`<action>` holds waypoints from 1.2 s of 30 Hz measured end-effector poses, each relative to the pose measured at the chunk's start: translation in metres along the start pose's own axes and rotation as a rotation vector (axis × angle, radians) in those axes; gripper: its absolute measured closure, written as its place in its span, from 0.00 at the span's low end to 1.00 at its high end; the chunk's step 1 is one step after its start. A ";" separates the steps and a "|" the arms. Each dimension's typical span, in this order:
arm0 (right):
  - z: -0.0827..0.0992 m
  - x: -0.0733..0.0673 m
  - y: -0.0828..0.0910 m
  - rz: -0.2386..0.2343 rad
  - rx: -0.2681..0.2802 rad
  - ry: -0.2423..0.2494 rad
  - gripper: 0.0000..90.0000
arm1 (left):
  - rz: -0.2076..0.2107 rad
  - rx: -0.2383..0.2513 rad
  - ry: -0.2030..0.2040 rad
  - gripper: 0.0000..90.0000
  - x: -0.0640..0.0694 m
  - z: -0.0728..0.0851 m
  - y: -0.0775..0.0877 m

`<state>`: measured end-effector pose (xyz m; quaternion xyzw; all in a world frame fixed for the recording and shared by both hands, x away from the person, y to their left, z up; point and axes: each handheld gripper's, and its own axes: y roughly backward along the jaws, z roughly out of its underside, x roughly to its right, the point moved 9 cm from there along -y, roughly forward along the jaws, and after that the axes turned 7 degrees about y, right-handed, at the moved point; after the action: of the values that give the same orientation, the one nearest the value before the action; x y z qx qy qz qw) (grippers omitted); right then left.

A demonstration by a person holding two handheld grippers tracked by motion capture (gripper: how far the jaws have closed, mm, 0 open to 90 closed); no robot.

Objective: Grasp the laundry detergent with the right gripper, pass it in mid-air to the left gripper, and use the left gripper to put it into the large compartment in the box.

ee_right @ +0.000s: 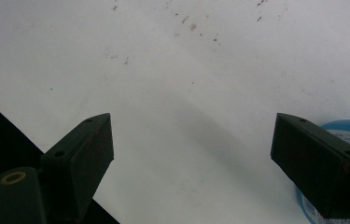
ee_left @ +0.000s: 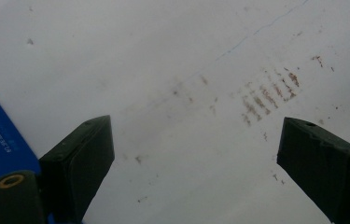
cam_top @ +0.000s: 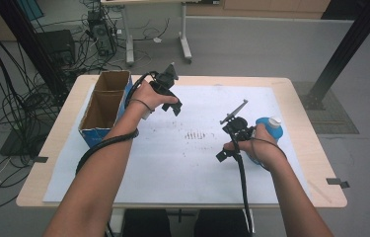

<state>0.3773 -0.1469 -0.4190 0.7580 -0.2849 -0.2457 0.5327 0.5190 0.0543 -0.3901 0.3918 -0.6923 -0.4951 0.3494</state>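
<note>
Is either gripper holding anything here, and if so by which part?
Nothing is held. The left gripper and right gripper both stand open over the white sheet; the blue bottle lies beside the right one, ungripped.

The middle of the white sheet (cam_top: 192,158) lies bare between the two hands, giving open passage across it. A cardboard box (cam_top: 104,106) blocks the sheet's left edge, just beside the left gripper (cam_top: 172,106). A blue bottle (cam_top: 270,129) stands close behind the right gripper (cam_top: 224,154), narrowing that side.
</note>
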 end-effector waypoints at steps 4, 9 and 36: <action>-0.002 -0.001 0.000 -0.002 -0.003 0.008 0.14 | -0.002 -0.001 0.001 0.13 -0.001 0.000 0.001; -0.004 -0.001 -0.001 -0.005 0.009 0.005 0.14 | -0.006 0.005 0.005 0.13 -0.003 -0.001 0.004; 0.012 -0.004 0.007 -0.003 0.029 0.013 0.14 | 0.039 0.004 -0.004 0.13 0.014 0.016 0.016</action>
<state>0.3651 -0.1537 -0.4160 0.7677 -0.2838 -0.2376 0.5231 0.4955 0.0513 -0.3779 0.3781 -0.7015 -0.4875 0.3568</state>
